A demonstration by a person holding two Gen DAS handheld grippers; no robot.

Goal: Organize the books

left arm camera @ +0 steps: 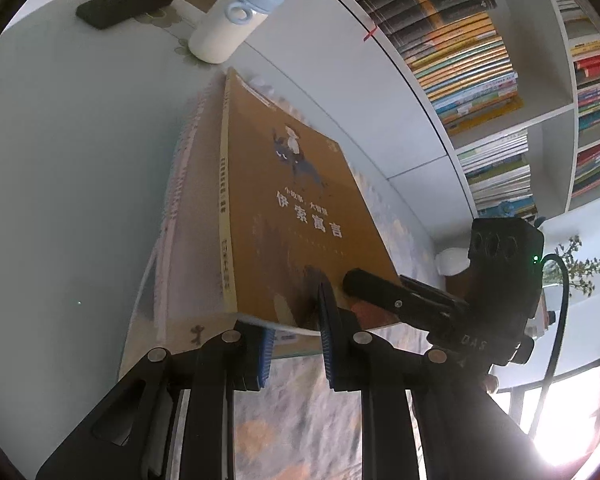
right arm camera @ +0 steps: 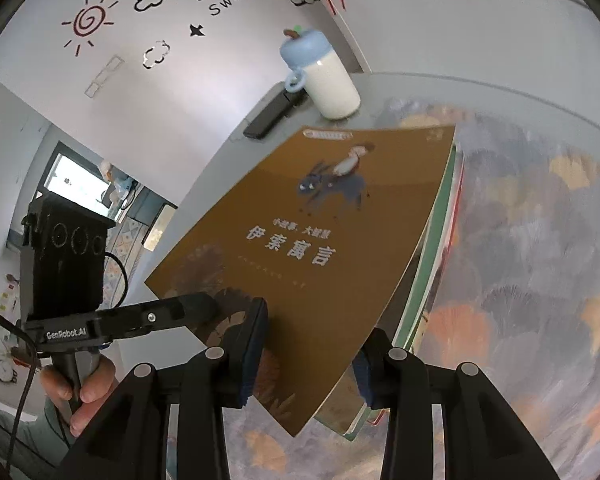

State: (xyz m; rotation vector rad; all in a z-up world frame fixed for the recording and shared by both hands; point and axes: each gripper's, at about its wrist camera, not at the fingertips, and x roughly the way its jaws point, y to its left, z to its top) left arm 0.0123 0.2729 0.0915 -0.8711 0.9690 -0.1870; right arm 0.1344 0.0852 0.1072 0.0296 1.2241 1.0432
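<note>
Both hand-held grippers, left [left arm camera: 294,344] and right [right arm camera: 310,354], clamped the brown book's [right arm camera: 312,248] near edge, its length running straight ahead above the stack [right arm camera: 440,264].

1 bottle [left arm camera: 231,20], 1 phone [left arm camera: 124,5]

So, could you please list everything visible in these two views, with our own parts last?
brown book: one, top of the stack, gripped at its near edge
books under it: several, green and pink edges, on the table
table: one, grey, floral cloth
bottle: one, white with blue lid, far end
phone: one, black, beside the bottle
shelf: white, full of books
left tongs: shut on brown book
right tongs: shut on brown book
</note>
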